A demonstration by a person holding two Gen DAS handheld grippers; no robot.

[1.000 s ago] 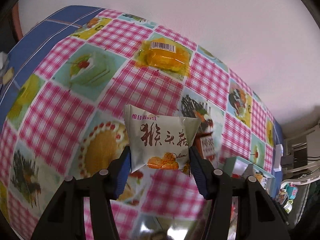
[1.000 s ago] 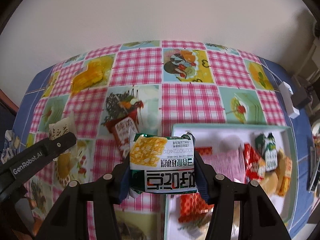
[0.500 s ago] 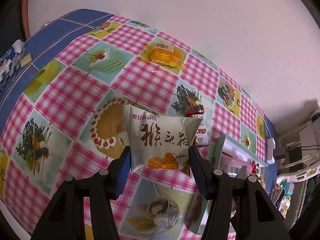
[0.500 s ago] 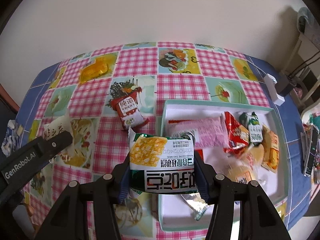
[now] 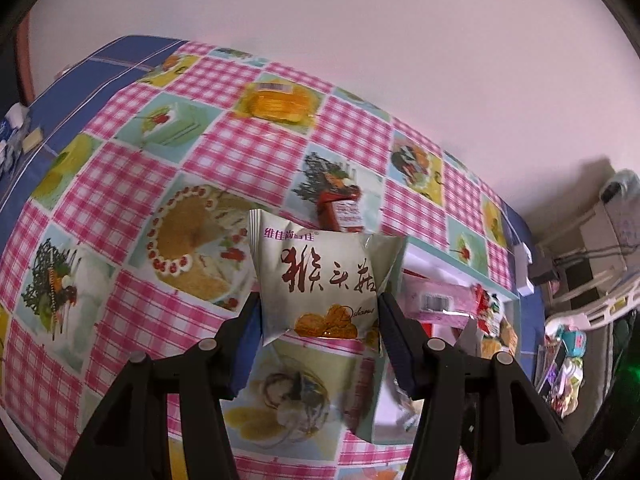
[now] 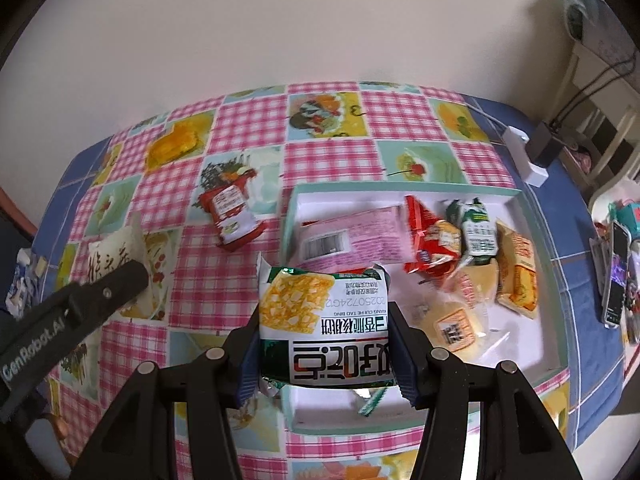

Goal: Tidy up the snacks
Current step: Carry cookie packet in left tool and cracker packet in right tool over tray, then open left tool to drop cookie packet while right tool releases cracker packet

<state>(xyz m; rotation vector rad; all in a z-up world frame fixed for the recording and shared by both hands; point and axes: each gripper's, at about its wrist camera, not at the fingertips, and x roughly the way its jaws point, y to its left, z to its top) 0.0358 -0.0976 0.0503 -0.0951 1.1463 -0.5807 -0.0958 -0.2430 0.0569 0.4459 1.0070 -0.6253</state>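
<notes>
My left gripper (image 5: 320, 320) is shut on a white snack packet (image 5: 320, 280) with brown characters, held above the tablecloth just left of the tray (image 5: 448, 264). My right gripper (image 6: 324, 340) is shut on a green and white cracker packet (image 6: 324, 320), over the near left part of the white tray (image 6: 532, 312) with a teal rim. Several snack packets lie in that tray, among them a pink one (image 6: 356, 236). On the cloth lie a red packet (image 6: 230, 216) and a yellow packet (image 6: 176, 146). The left gripper's finger (image 6: 80, 304) shows at the left of the right wrist view.
The table wears a pink checked cloth (image 6: 332, 160) with cake pictures. A white power strip (image 6: 524, 156) with cables lies at the far right edge. Shelving and clutter (image 6: 616, 264) stand beyond the table's right side. A plain wall runs behind.
Both grippers have moved right toward the tray, each keeping its packet. The tray now fills more of both views and the yellow packet has receded.
</notes>
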